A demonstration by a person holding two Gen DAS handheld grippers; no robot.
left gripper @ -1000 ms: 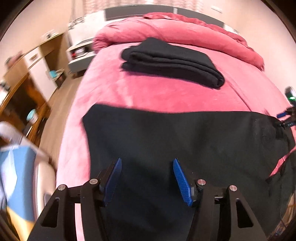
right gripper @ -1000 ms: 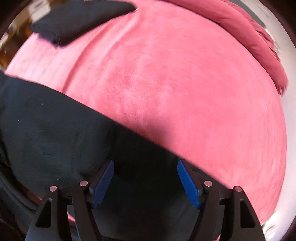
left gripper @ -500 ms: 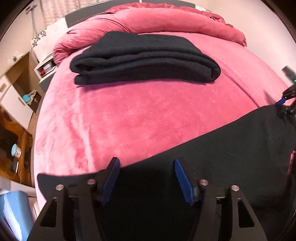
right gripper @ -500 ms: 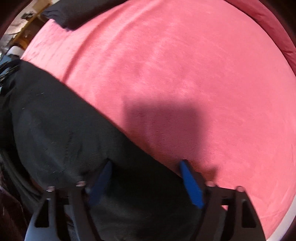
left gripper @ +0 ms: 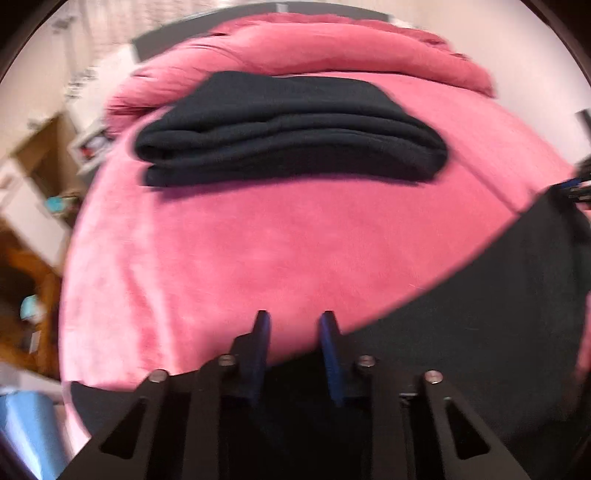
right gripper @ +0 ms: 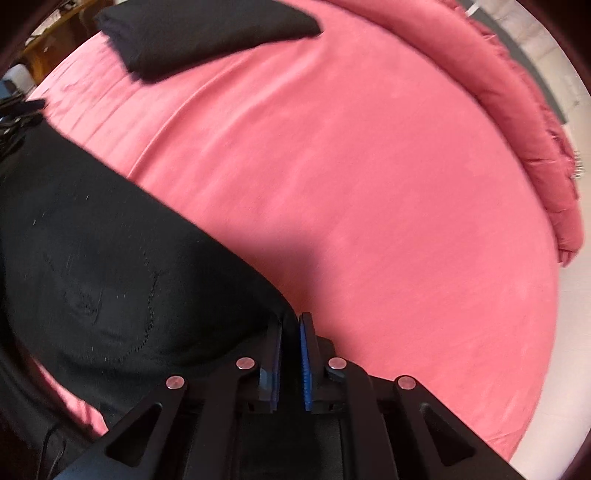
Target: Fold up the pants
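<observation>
Black pants lie spread on a pink bed. My left gripper sits at their far edge, its jaws closing. Fabric lies between the lower parts of the pads, pink bed shows between the tips, and a gap remains. In the right wrist view the pants fill the lower left. My right gripper is shut on their edge, with black cloth pinched between the blue pads. The right gripper also shows at the right rim of the left wrist view, on the same edge.
A stack of folded black garments lies farther up the bed, seen too in the right wrist view. A bunched pink duvet runs along the head end. Wooden furniture stands left of the bed.
The left gripper travelled from over the pants to their far edge and its jaws narrowed. The right gripper's jaws went from wide to shut on the pants' edge.
</observation>
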